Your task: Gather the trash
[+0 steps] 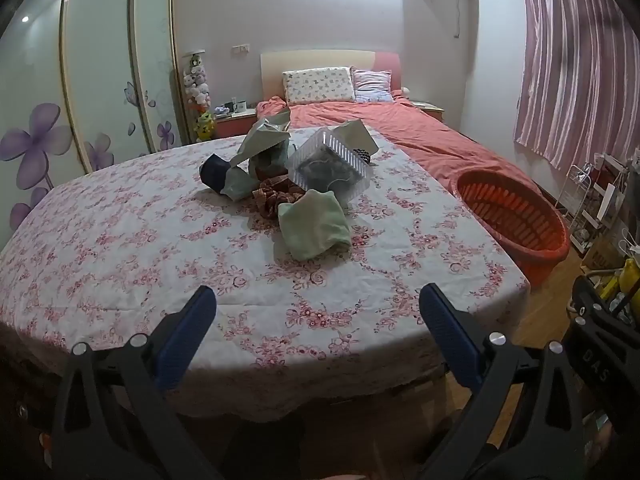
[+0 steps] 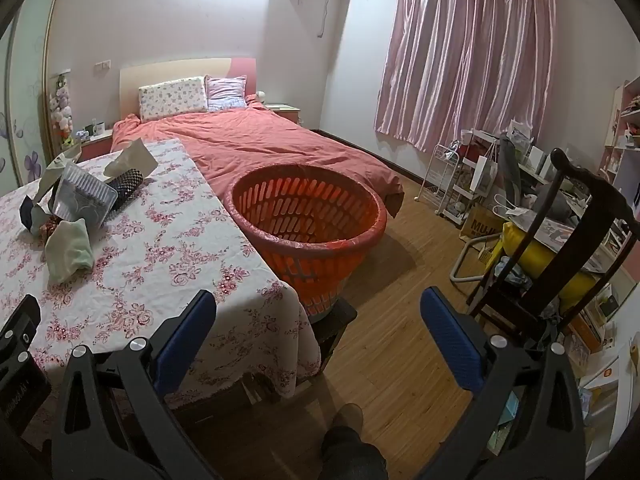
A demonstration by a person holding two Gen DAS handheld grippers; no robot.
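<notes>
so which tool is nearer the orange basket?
Right. The right tool hangs open just short of the orange basket; the left tool is open over the table, basket off to its right.

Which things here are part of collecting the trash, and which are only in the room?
For the job:
- clear plastic tray
- crumpled foil bags
- dark cup
- orange basket
- left gripper and right gripper, both open

Unclear or not part of it:
- green cloth
- brown hair tie
- bed
- curtain
- wooden chair

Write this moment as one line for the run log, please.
left gripper: open, empty | right gripper: open, empty | trash pile: untouched on table | orange basket: beside table
</notes>
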